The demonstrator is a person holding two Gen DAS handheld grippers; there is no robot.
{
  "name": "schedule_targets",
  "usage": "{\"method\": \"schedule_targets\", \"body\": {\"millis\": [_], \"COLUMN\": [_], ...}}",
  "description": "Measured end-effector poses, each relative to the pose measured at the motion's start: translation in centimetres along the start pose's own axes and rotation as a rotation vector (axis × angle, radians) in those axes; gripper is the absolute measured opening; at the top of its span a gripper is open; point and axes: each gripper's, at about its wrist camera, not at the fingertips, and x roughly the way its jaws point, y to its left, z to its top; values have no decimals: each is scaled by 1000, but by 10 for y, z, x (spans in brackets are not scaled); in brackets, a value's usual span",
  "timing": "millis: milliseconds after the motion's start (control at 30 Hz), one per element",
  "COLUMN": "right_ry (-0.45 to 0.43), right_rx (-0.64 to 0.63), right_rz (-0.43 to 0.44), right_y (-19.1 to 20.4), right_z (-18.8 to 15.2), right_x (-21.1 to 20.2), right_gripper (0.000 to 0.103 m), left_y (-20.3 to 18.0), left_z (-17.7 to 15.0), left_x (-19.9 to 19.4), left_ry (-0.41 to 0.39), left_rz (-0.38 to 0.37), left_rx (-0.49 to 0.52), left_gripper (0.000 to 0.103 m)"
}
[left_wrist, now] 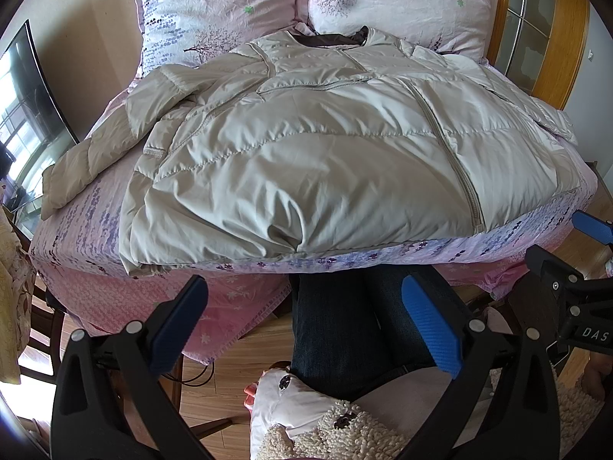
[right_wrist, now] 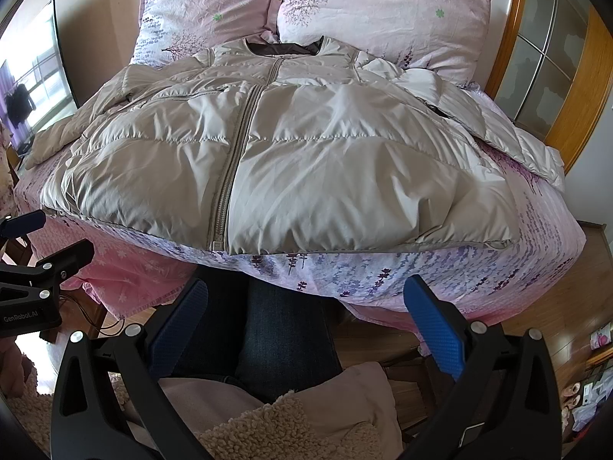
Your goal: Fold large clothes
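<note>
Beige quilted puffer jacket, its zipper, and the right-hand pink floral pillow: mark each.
Beige quilted puffer jacket (right_wrist: 345, 176): right wrist view, front panel right of the zip.
Zipper (right_wrist: 230, 176): right wrist view, mid-length of the closed track.
Right-hand pink floral pillow (left_wrist: 402, 4): left wrist view, centre of the cover.

**Open air before the bed edge**

Both grippers, left (left_wrist: 304, 322) and right (right_wrist: 306, 320), hang spread wide with clear space ahead. The puffy jacket (right_wrist: 306, 153) covers most of the bed (right_wrist: 402, 276); two pillows (right_wrist: 383, 11) block its far end. The person's legs (left_wrist: 337, 326) stand below, against the mattress.
</note>
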Motion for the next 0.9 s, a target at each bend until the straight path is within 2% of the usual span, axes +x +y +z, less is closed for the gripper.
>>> {"method": "schedule_targets", "body": {"millis": [267, 400, 500, 600, 767, 900], "right_ry": [-5, -41, -80, -117, -185, -217], "right_rx": [16, 53, 90, 137, 293, 478], "right_rz": [16, 30, 6, -11, -18, 23], "right_y": [-1, -11, -28, -50, -108, -168], "right_z": [0, 8, 19, 33, 59, 76], "right_x": [0, -3, -6, -7, -4, 8], "right_gripper": [102, 102, 102, 102, 102, 102], "left_y": [2, 9, 10, 11, 19, 34], "left_z": [-1, 0, 2, 6, 18, 30], "left_x": [3, 5, 6, 5, -3, -11], "left_ry": [1, 3, 6, -9, -85, -187], "left_rz": [-9, -39, -70, -102, -137, -87], "left_rx": [-13, -28, -26, -21, -27, -57], "left_gripper": [101, 101, 101, 101, 101, 101]}}
